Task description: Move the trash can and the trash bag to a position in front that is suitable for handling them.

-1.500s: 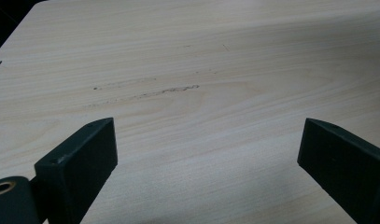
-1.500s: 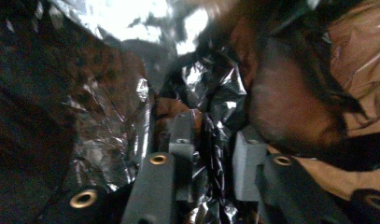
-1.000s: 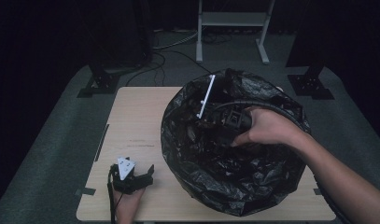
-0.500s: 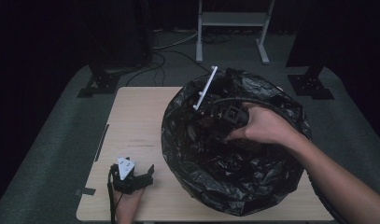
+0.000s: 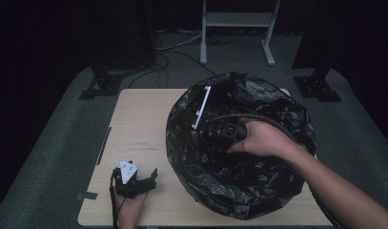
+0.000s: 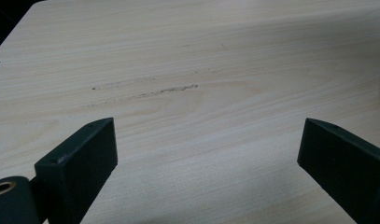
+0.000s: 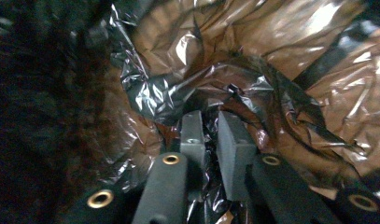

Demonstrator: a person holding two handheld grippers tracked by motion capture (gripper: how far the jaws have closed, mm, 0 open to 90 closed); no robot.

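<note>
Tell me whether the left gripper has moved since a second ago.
No. The left gripper sits at the same spot near the table's front left edge, jaws open over bare wood.

High view overlooks table (image 5: 134, 124); gripper views close.

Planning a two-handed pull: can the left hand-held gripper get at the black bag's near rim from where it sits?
Probably yes: the left hand-held gripper rests open on bare table, nothing between it and the black garbage bag.
</note>
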